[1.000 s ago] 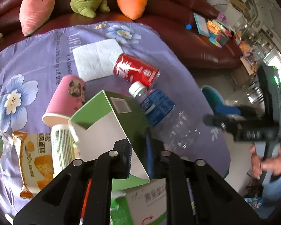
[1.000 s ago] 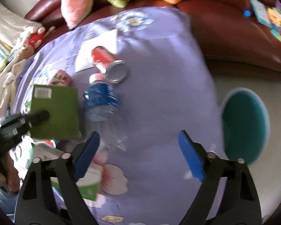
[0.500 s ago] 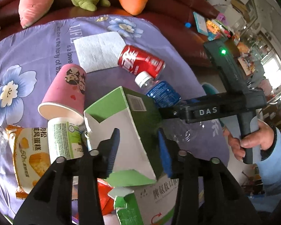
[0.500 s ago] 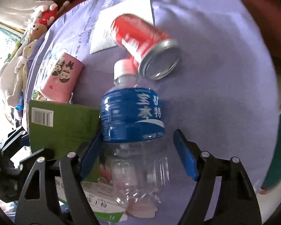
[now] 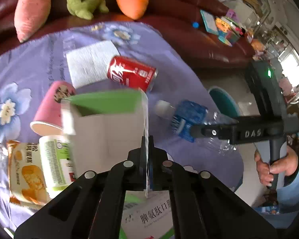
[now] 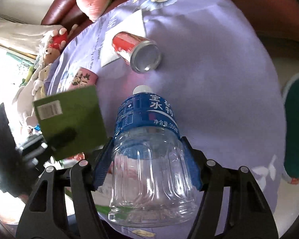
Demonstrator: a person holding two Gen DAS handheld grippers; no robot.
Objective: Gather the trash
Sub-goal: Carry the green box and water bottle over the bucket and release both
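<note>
We have the left tongs [image 5: 148, 159] pinched thin on one wall of the open green carton [image 5: 107, 117], which keeps it raised and easy to carry. Our right tongs [image 6: 147, 159] are clamped across the clear belly of the empty water bottle [image 6: 147, 139], cap pointing away. Beyond both, the red soda can [image 5: 131, 73] lies on the bench [image 6: 219, 79], uncollected.

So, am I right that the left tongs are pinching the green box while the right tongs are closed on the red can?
Not quite. The left tongs do pinch the green box by its wall, but the right tongs are closed on the clear bottle, not the can. The right wrist view shows the red can lying untouched on the purple cloth beyond the bottle.
</note>
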